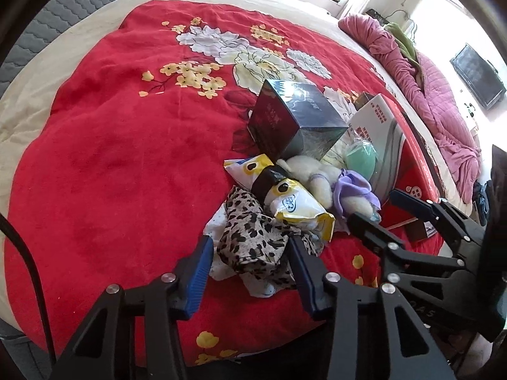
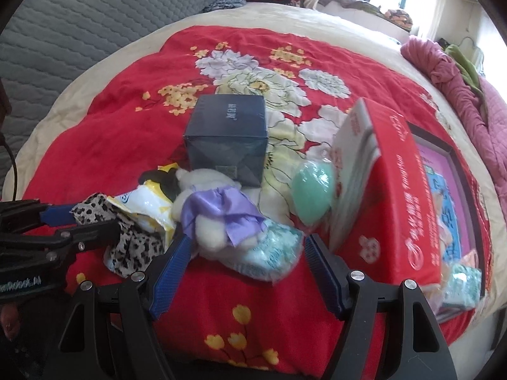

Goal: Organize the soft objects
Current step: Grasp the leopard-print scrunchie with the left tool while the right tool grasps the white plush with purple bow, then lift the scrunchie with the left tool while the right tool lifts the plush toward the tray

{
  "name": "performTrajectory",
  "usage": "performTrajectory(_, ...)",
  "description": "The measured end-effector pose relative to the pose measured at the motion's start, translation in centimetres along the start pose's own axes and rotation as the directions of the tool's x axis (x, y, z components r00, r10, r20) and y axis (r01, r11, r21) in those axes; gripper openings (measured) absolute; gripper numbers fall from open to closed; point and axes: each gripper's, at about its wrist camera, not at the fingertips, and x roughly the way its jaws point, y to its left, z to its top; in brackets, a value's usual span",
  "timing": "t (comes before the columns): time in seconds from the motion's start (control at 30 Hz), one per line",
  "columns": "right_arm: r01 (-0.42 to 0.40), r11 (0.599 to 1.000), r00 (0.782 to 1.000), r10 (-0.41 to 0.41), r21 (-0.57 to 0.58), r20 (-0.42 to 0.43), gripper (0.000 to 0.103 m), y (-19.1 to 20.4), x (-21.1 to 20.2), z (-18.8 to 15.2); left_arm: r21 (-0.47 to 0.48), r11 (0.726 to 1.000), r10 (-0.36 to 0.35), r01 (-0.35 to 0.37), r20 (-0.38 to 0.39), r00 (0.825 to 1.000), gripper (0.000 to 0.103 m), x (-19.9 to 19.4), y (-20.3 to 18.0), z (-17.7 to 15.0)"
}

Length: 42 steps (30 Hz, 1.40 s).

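Left hand-held gripper point(image 1: 250, 262) straddling leopard-print cloth point(image 1: 253, 237), blue pads at either side of cloth, jaws part-closed; firm clench not confirmed. Right hand-held gripper point(image 2: 247, 262) gaping wide, holding nothing, hovering over pale-blue tissue pack point(image 2: 269, 253) and plush toy point(image 2: 209, 215).

Step in hand: picking soft items from heap near bed's right edge. Next move likely needing left jaws pinching cloth fully, lifting clear of yellow snack bag point(image 1: 298, 202).

Red floral blanket point(image 1: 126, 158) lying under all. Cloth looking crumpled, thin, limp; plush fluffy, white, wearing purple satin.
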Motion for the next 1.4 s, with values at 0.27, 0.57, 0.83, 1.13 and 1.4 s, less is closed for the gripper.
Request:
performTrajectory(0.27,-0.004,0.999,1.000,0.003,-0.038,-0.023,0.075,0.3,2.4,0.7,-0.013,1.000,-0.018,0.018,-0.009,1.000,0.047,0.4,0.4,0.3)
performTrajectory(0.57,-0.040,0.998,0.999,0.040,-0.058,0.000,0.046,0.6,3.1,1.3,-0.086,0.995,-0.051,0.050,-0.007,0.999,0.047,0.9,2.1,0.5)
performTrajectory(0.83,-0.113,0.994,0.993,0.113,-0.005,0.040,0.038,0.0,2.1,1.0,-0.113,0.992,-0.049,0.052,0.023,0.999,0.015,1.0,2.9,1.0)
performTrajectory(1.13,-0.168,0.985,0.984,0.165,0.047,0.074,0.037,-0.6,0.3,0.2,-0.086,0.996,-0.031,0.038,0.083,0.996,0.010,-0.3,2.4,0.8)
performTrajectory(1.4,-0.176,0.981,0.980,0.167,0.081,0.104,0.037,-1.5,-0.9,-0.2,-0.089,0.996,-0.019,0.029,0.111,0.994,0.010,-1.8,2.5,0.8)
